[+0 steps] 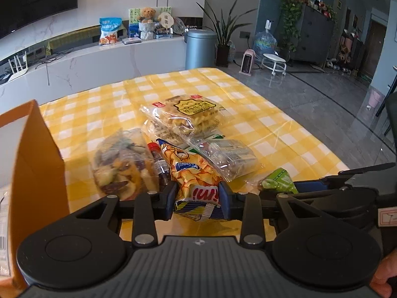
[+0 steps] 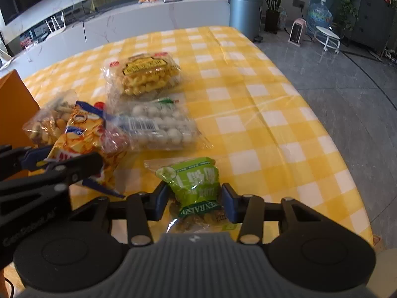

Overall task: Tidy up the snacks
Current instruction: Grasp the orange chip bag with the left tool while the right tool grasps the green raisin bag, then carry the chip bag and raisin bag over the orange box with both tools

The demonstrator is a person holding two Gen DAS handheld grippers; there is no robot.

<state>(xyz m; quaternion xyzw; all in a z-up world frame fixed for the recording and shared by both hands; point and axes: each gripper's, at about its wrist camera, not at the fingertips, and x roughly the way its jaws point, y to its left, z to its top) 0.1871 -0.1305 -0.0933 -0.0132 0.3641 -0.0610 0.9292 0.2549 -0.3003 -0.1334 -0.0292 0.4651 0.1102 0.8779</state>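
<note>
So the left gripper (image 1: 197, 200) has its blue-padded jaws clenched on the near end of the orange-and-yellow crinkly chip bag (image 1: 192, 173), low in the centre of the left wrist frame. The right gripper (image 2: 196, 202) sits with a pad on each side of the green plastic raisin packet (image 2: 196, 181) at the bottom middle of its own view; can't tell whether the pads actually press on it. Both snacks lie on the yellow-and-white checked tablecloth (image 1: 273, 134). Just above the chips there's a clear pack of white round candies (image 2: 158, 126), and further up a clear tray of yellow twisted biscuits (image 2: 144, 75). A clear bag of mixed dried fruit (image 1: 121, 164) sits to the left, beside an orange paper bag (image 1: 37, 159) at the left edge
</note>
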